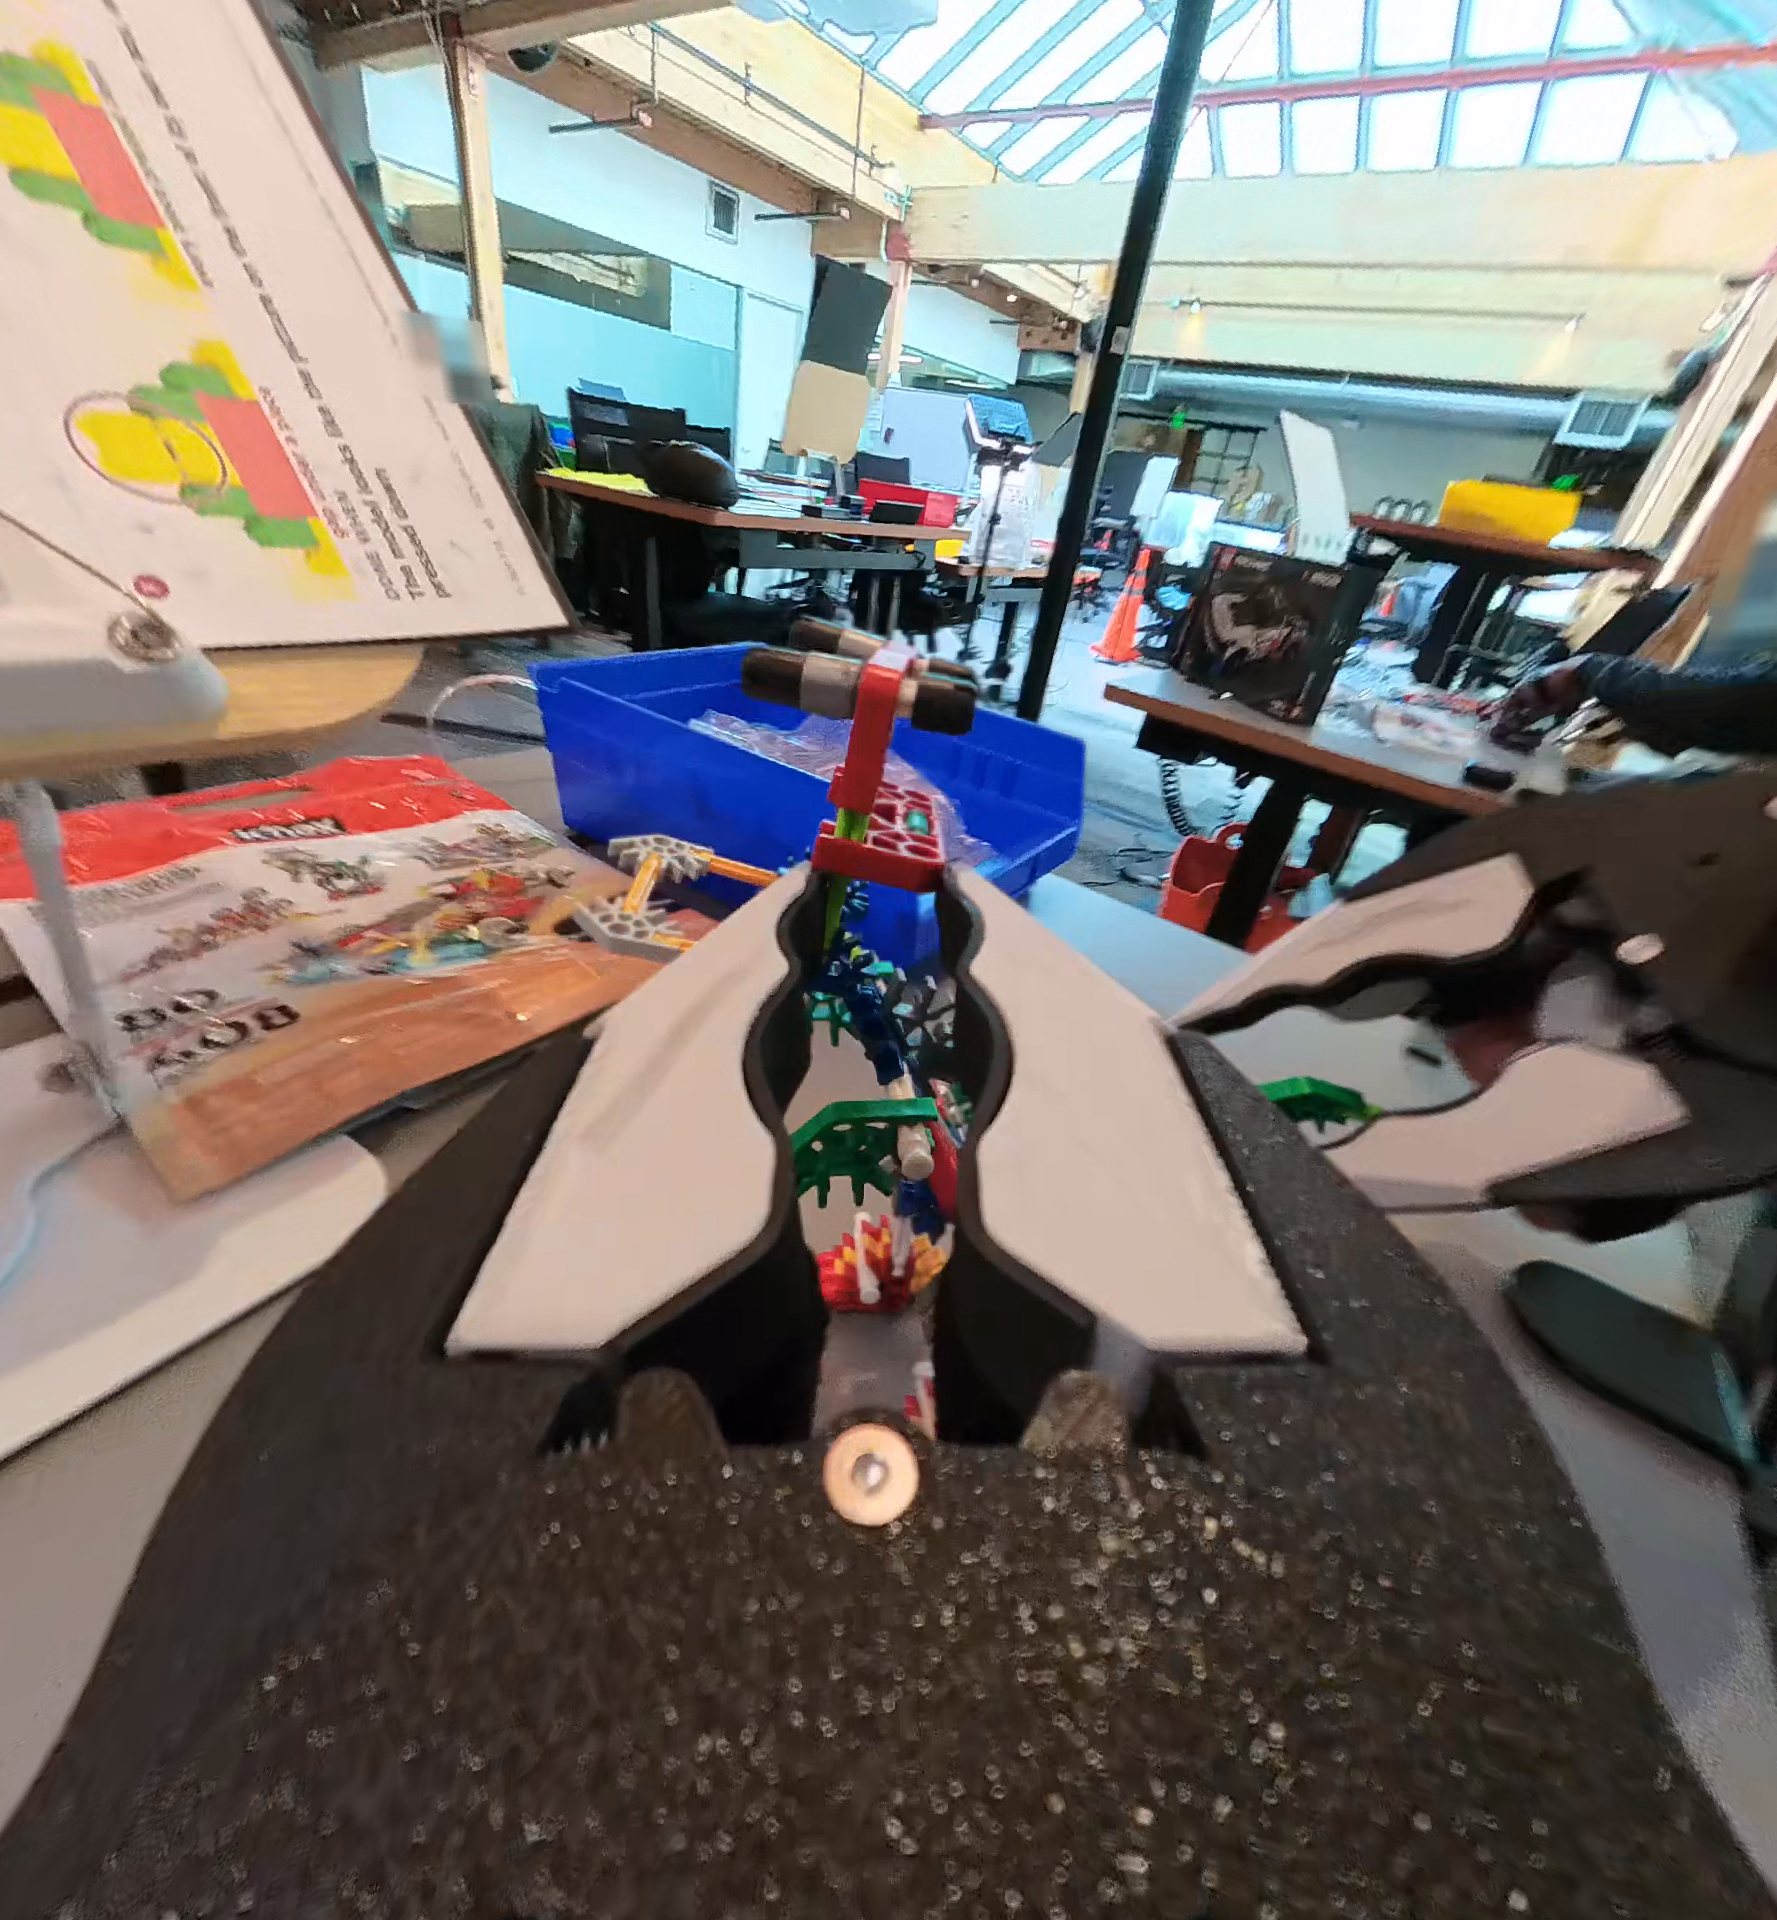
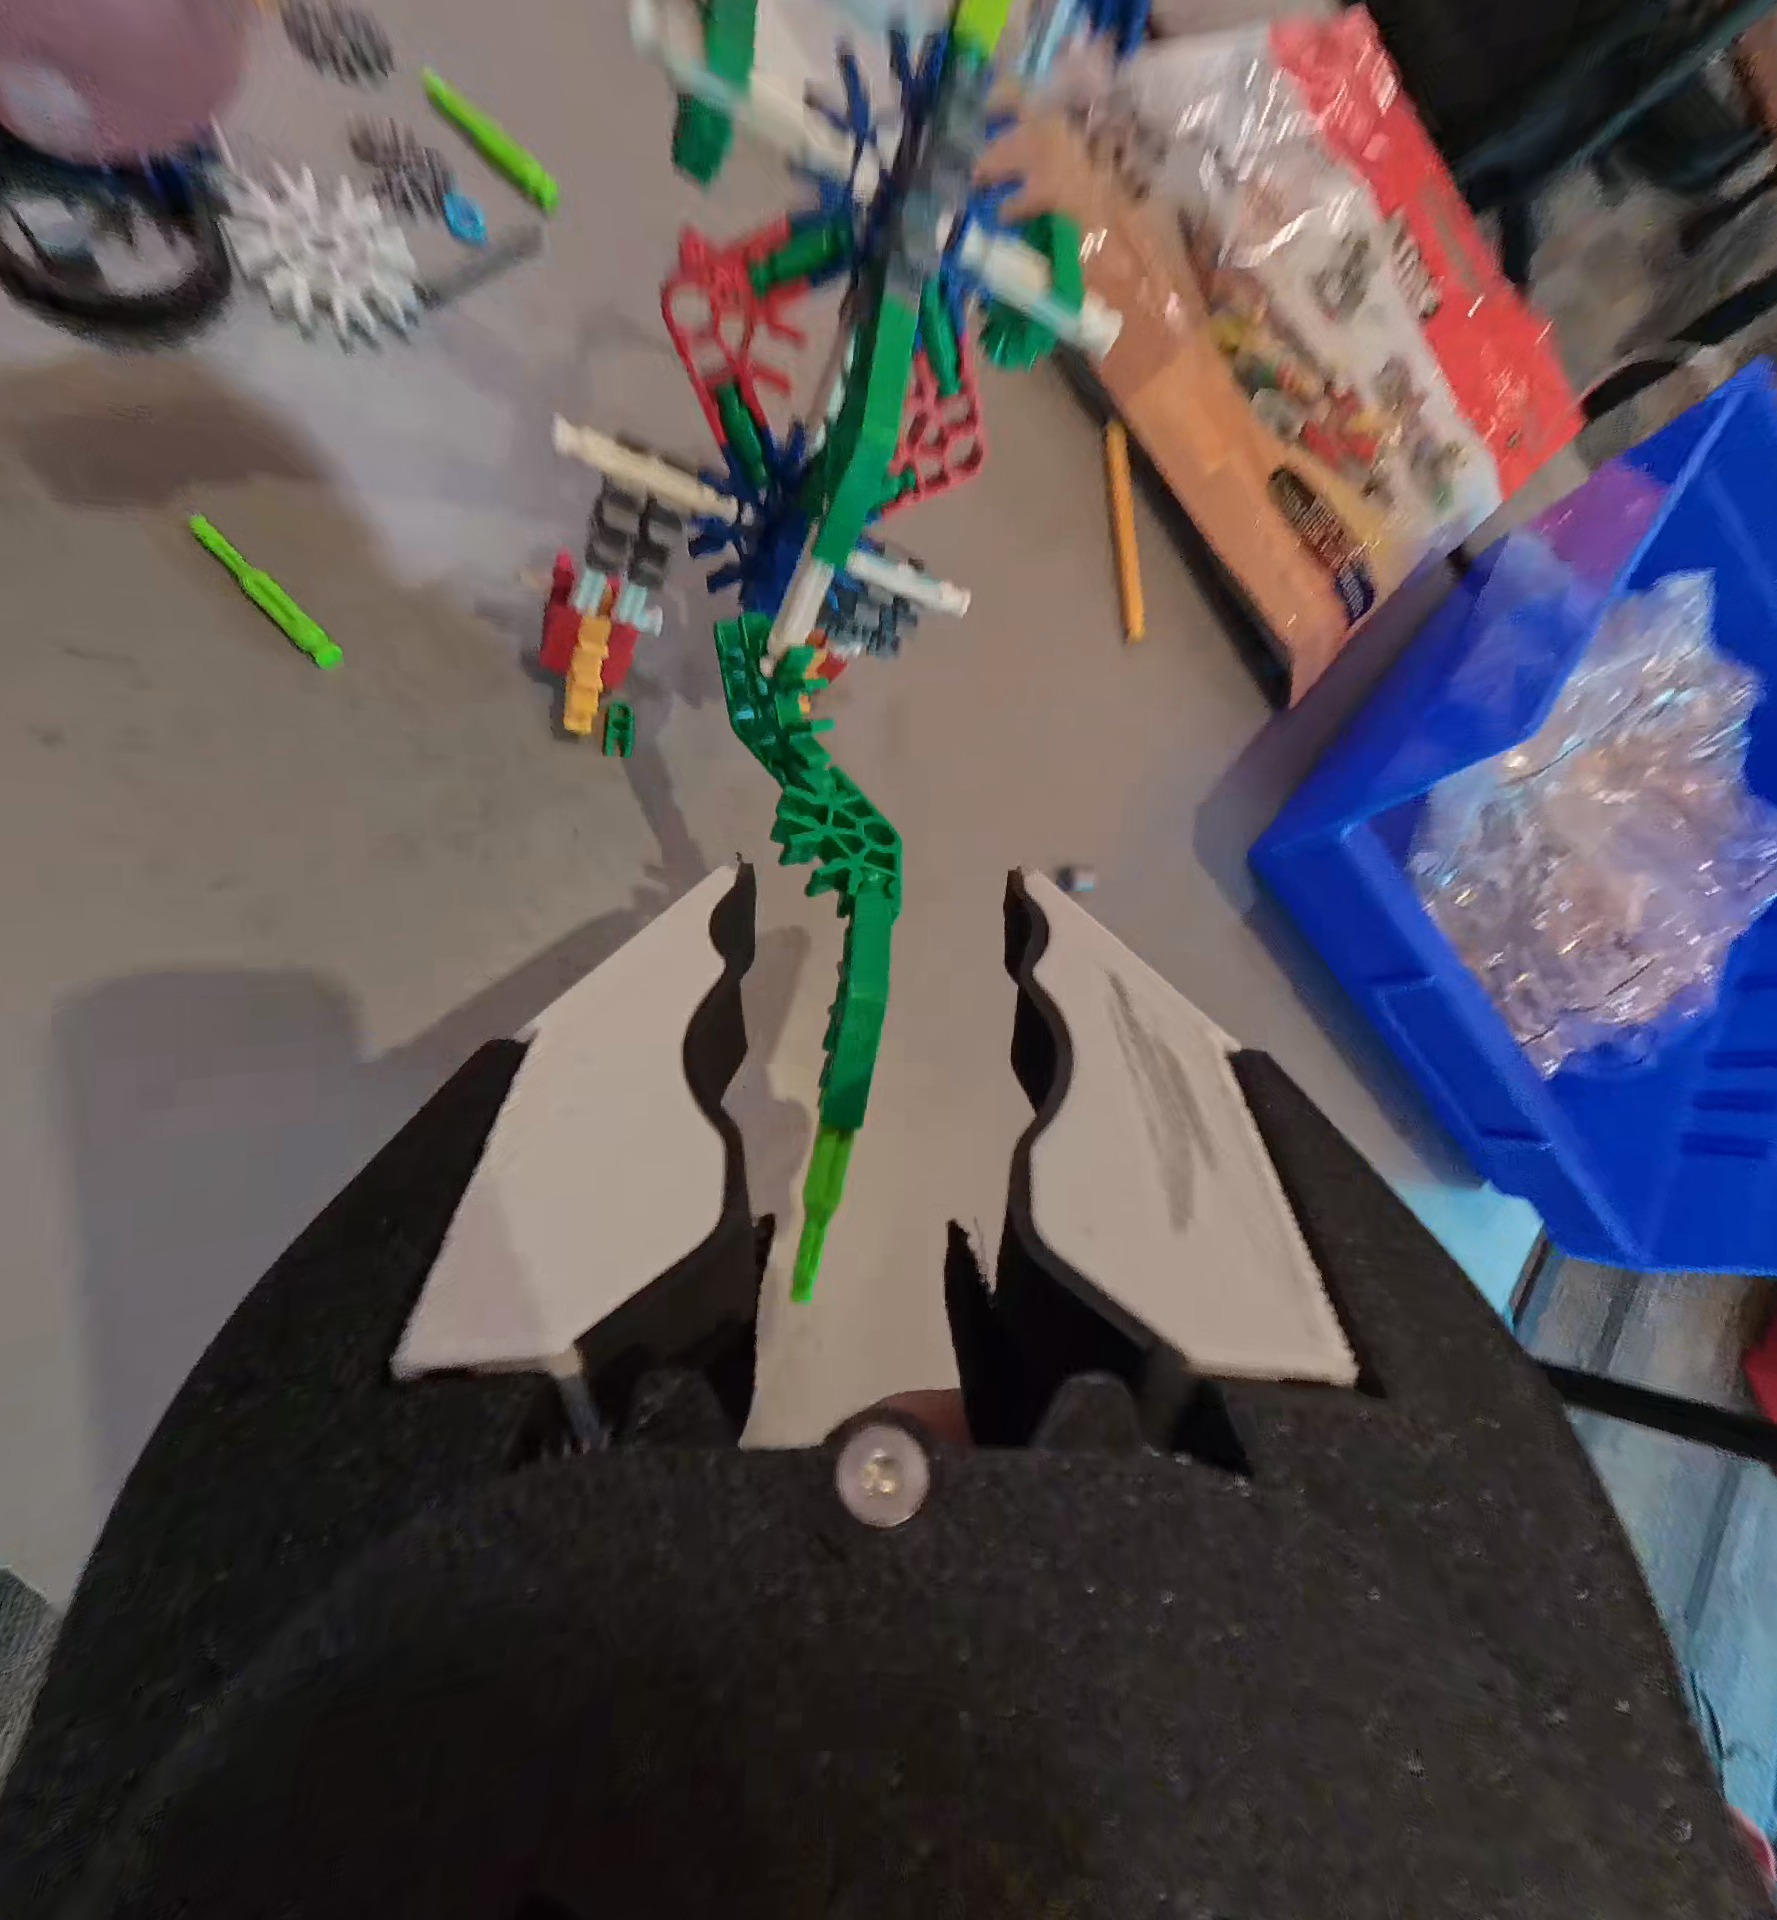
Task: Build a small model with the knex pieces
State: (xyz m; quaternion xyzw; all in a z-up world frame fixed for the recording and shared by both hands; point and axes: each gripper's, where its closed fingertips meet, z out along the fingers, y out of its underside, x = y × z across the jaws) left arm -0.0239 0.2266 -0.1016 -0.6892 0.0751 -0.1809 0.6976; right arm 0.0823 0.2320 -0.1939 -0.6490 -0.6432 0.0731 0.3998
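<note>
My left gripper [image 1: 880,883] is shut on a colourful rod-and-connector toy model [image 1: 879,831]. A red connector sits at the fingertips, and an arm with black and grey rollers [image 1: 856,677] rises above it. Blue, green and white parts show between the fingers. My right gripper [image 2: 879,873] is open. The model's green connector tail [image 2: 853,935], which ends in a light green rod, hangs between its fingers without touching them. The rest of the model [image 2: 842,343] is blurred beyond it. The right gripper also shows at the right of the left wrist view [image 1: 1383,1049].
A blue bin [image 1: 645,769] holding clear plastic bags stands behind the model; it is at the right in the right wrist view [image 2: 1466,1091]. A red toy package [image 1: 323,935] lies to the left, under an instruction sheet on a stand [image 1: 240,364]. Loose green rods [image 2: 266,592], a white connector [image 2: 328,255] and a tyre [image 2: 84,260] lie on the grey table. Spacing between my two grippers at the tips: around 15 cm.
</note>
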